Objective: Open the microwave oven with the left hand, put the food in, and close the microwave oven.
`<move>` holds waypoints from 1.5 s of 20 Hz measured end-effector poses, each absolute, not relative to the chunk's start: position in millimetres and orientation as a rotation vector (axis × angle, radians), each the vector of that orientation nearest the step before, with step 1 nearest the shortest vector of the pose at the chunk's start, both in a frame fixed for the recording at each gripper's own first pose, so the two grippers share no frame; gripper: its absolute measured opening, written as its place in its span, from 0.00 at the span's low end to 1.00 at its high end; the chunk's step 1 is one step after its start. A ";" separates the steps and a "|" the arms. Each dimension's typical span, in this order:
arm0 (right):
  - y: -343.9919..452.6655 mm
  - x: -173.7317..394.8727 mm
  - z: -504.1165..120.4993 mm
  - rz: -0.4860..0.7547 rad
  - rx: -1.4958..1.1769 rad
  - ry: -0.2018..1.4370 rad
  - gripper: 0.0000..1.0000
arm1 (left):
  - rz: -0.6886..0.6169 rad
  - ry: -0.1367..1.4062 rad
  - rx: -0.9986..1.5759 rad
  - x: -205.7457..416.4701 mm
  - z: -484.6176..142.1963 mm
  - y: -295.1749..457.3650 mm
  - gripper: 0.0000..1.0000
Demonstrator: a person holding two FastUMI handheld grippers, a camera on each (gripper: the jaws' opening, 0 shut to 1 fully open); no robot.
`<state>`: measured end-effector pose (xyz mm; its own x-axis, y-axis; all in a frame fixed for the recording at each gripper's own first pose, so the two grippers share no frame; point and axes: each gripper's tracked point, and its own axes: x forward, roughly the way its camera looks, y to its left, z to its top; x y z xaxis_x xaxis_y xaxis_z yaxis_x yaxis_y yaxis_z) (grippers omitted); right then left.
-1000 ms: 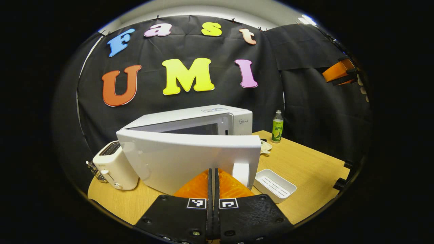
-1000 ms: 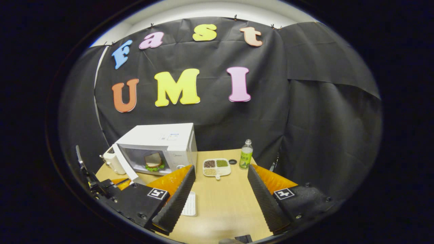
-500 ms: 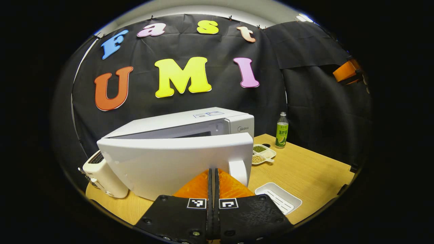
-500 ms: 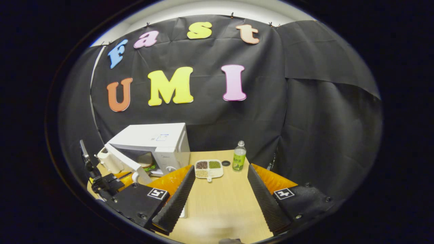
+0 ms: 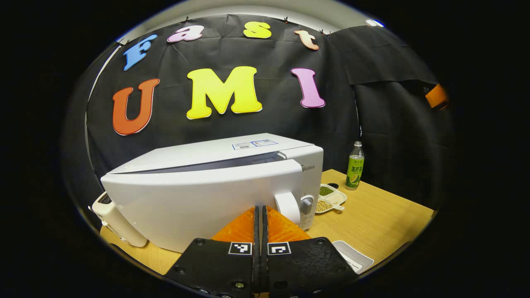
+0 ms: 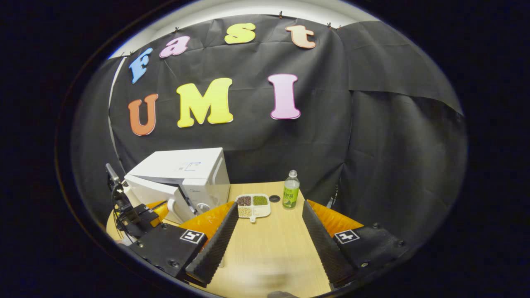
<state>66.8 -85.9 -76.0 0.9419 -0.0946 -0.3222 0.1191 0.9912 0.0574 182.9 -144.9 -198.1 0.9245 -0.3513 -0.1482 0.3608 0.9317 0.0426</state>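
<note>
closing time: the big white box microwave oven (image 5: 215, 174) sits on the wooden table (image 5: 372, 215), its white door (image 5: 198, 198) almost shut. left gripper (image 5: 261, 215), fingers together, pushes on it. right gripper (image 6: 269, 231) hangs apart, empty. next, one more soft push until it clicks.

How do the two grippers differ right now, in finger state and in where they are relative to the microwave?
The left gripper has its fingers pressed together with nothing between them; the right gripper has its fingers spread wide. The left gripper sits right at the microwave door, which is nearly closed; the right gripper hangs back over the table, away from the microwave. Neither holds anything.
</note>
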 end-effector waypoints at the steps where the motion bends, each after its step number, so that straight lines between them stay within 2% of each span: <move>1: -86.2 69.2 -77.0 -0.107 0.075 0.327 0.99 | -0.358 0.141 0.069 188.9 -197.7 -145.3 0.00; 12: -83.1 87.0 -80.3 -0.075 0.065 0.340 0.99 | -0.315 0.116 0.059 213.0 -192.3 -152.1 0.00; 13: -81.3 88.4 -80.9 -0.065 0.064 0.340 0.99 | -0.297 0.155 0.046 216.9 -198.5 -149.6 0.00; 23: -64.5 95.6 -80.2 0.065 0.065 0.306 0.99 | -0.191 0.166 0.105 182.5 -188.1 -122.9 0.00; 24: -63.1 95.5 -79.1 0.082 0.069 0.298 0.99 | -0.159 0.170 0.137 176.0 -187.8 -115.1 0.10; 25: -62.8 95.3 -79.0 0.095 0.072 0.290 0.99 | -0.134 0.173 0.162 168.1 -186.6 -106.3 0.00; 28: -65.7 90.9 -76.0 0.094 0.060 0.259 0.99 | -0.130 0.205 0.172 144.8 -185.1 -99.9 0.00; 30: -61.0 81.5 -69.5 0.092 0.061 0.237 0.99 | -0.152 0.223 0.193 130.3 -185.3 -98.1 0.69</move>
<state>81.5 -61.0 -69.5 0.9678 0.0984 -0.2318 -0.0840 0.9939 0.0711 130.3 -98.1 -185.3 0.9640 -0.1275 -0.2334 0.1701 0.9702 0.1724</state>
